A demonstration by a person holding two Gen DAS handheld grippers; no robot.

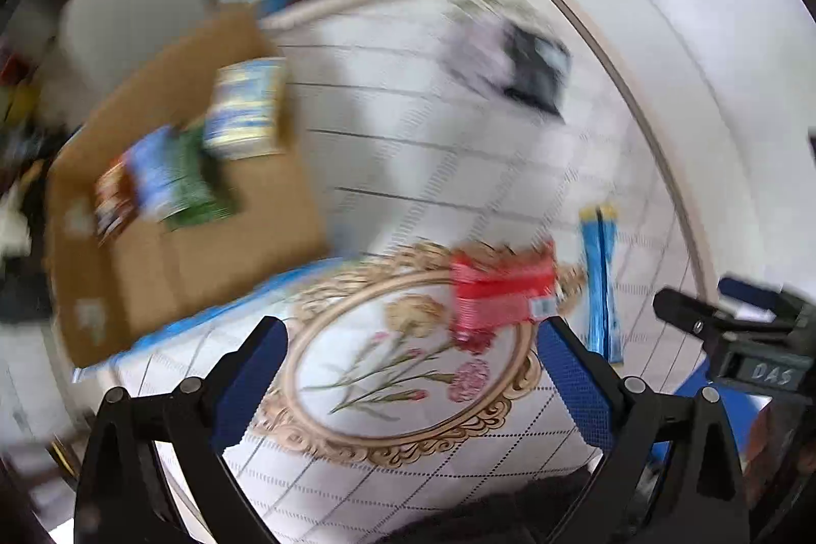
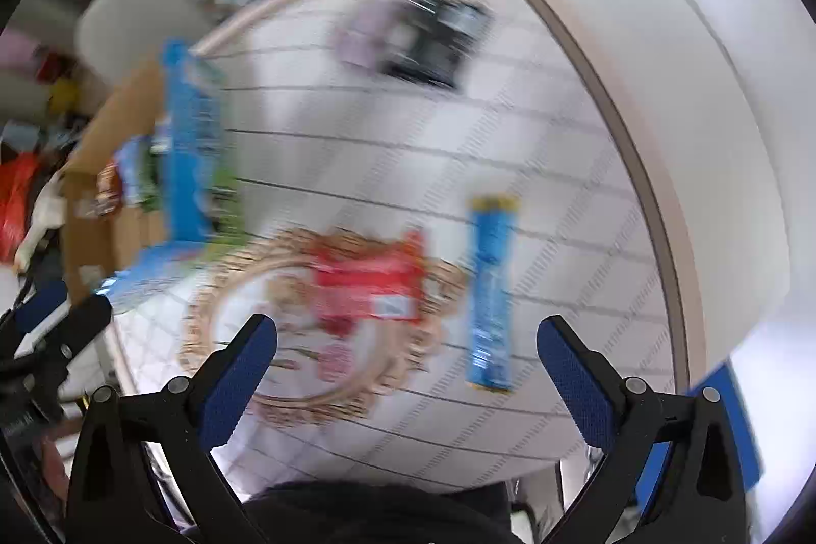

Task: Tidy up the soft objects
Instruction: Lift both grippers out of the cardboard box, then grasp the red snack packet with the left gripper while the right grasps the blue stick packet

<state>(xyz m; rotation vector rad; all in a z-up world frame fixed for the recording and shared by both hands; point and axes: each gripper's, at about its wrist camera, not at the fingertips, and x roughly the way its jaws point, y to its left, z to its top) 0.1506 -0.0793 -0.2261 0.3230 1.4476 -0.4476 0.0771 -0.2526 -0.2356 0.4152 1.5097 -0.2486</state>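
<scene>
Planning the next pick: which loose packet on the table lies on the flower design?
The red packet, overlapping the floral oval's gold border; the long blue packet lies beside it on plain grid.

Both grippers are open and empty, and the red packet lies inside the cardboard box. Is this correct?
Not quite. The red packet lies on the table, over the flower print, not in the cardboard box; the left wrist view shows it. The left gripper and the right gripper are open and empty.

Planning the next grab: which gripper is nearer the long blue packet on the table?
Right, as far as the blur allows. The right gripper has the blue packet between its open fingers. For the left gripper, the packet lies outside its right finger.
</scene>
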